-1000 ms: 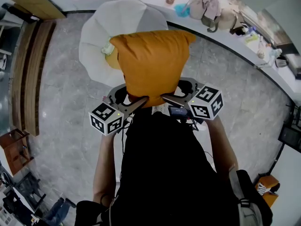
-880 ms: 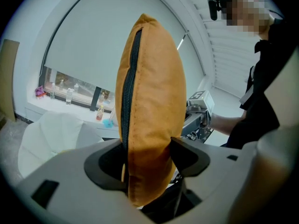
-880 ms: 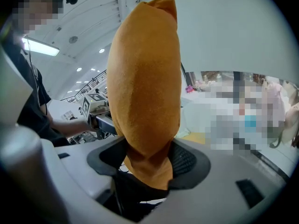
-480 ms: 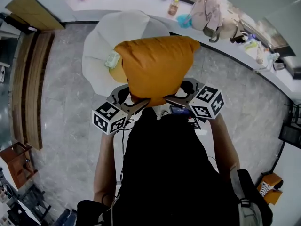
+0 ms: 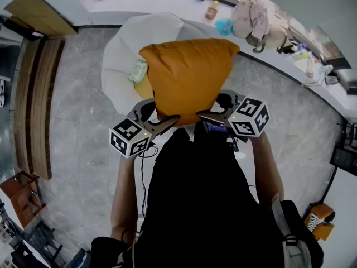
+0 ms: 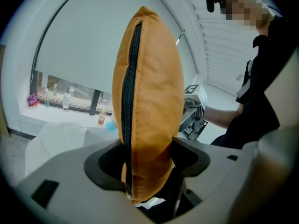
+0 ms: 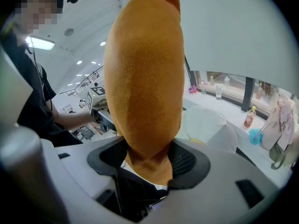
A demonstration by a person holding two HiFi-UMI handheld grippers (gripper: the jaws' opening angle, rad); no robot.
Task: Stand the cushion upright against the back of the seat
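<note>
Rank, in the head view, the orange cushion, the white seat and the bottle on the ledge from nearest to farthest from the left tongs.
1. The orange cushion: clamped in the left tongs.
2. The white seat: just beyond the cushion.
3. The bottle: farthest, on the white ledge behind the seat.

You have nothing legible to read here. The white cubes on your left gripper [image 5: 170,119] and right gripper [image 5: 202,115] carry only black square marker patterns, no letters or digits. The label on the small amber bottle [image 5: 211,10] on the white table [image 5: 167,1] is too small to make out.
</note>
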